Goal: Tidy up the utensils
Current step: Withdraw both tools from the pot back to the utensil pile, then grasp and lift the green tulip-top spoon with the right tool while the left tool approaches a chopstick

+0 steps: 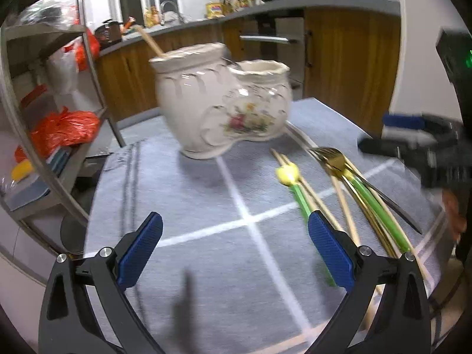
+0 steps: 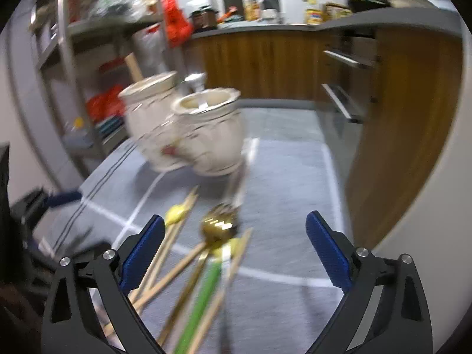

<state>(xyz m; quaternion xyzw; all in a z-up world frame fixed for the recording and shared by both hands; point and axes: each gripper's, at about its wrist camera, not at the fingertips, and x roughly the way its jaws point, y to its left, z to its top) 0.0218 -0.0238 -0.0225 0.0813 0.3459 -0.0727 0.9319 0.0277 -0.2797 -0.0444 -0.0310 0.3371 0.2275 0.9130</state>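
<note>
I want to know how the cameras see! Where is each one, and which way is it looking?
Left wrist: sits on the left gripper, facing the ceramic holder and utensil pile; the right gripper shows too.
Right wrist: sits on the right gripper, over the pile, facing the holder.
Both share holder, pile and grey mat.

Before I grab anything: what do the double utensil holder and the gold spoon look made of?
The utensil holder looks like glazed ceramic: glossy cream surface with highlights, ribbing, a painted floral decal and a scalloped rim. The gold spoon looks like polished, gold-coloured metal: its bowl reflects light sharply. Motion blur leaves both judgements tentative.
</note>
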